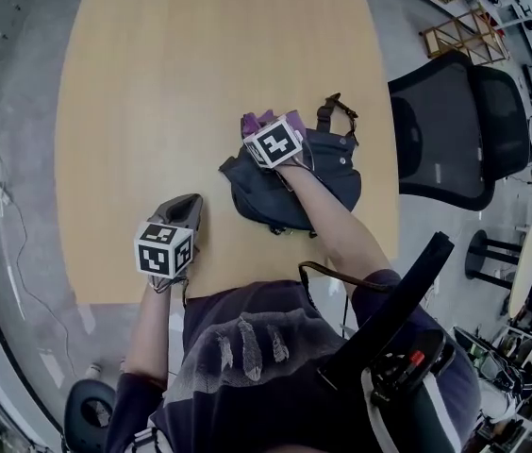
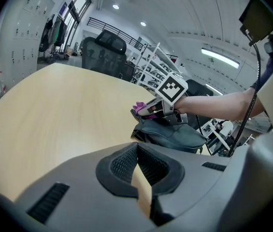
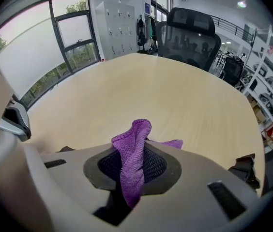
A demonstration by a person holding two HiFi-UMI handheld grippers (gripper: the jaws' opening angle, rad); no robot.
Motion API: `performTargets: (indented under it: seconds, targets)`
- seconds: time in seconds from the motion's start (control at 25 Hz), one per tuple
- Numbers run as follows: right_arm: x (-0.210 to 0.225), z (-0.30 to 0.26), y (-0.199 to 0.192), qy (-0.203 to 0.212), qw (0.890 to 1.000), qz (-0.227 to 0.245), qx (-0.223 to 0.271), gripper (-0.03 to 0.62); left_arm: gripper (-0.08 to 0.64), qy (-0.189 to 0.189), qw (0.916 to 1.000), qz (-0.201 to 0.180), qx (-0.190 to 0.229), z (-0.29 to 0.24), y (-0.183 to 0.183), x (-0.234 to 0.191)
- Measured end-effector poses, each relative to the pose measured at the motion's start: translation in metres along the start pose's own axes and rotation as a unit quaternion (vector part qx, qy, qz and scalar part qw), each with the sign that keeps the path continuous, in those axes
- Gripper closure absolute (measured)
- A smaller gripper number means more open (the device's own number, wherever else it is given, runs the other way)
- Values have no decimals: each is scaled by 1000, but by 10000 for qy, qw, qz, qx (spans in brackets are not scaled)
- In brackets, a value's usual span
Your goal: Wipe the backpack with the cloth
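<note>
Purple cloth (image 3: 134, 134) was pinched in right gripper (image 3: 131, 167) over backpack (image 1: 318, 185), evidently for wiping; left gripper (image 2: 144, 178), near-closed and empty, was held clear.

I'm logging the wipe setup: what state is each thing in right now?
Dark blue fabric backpack: slumped flat on the light wooden table.
Purple microfibre cloth: bunched, on top of the backpack.
Right gripper: shut on the cloth.
Left gripper: shut, empty, apart from the backpack.
Black mesh office chair: unoccupied.
</note>
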State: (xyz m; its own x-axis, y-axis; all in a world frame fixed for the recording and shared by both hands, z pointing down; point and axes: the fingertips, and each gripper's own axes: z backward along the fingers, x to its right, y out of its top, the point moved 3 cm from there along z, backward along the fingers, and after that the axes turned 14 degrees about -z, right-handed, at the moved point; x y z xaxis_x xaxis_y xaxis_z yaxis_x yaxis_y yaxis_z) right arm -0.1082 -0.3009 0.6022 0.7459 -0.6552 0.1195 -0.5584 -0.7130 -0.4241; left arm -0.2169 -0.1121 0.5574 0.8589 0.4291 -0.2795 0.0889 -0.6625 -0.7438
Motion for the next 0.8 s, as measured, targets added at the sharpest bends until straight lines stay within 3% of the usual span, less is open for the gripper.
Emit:
performTargets:
  seconds: [0.2, 0.32, 0.4, 0.52, 0.68, 0.8]
  targets:
    - [-14, -2, 7, 273, 9995, -59, 108, 525, 552, 59, 10000, -4, 71, 3, 0, -1]
    - [-43, 1, 22, 947, 9944, -209, 412, 525, 552, 72, 9999, 1, 88, 8, 1, -3]
    - [-54, 9, 32, 1175, 9904, -217, 690, 525, 552, 104, 9999, 4, 83, 8, 4, -5]
    - [-50, 36, 37, 1204, 9852, -479, 1123, 525, 552, 78, 9999, -18, 63, 13, 8, -7]
    - [-63, 93, 64, 1512, 9647, -1014, 1900, 525, 552, 39, 9998, -154, 72, 42, 11, -24]
    - [-34, 129, 58, 1243, 9585, -1214, 2259, 525, 552, -138, 9991, -401, 70, 35, 22, -19]
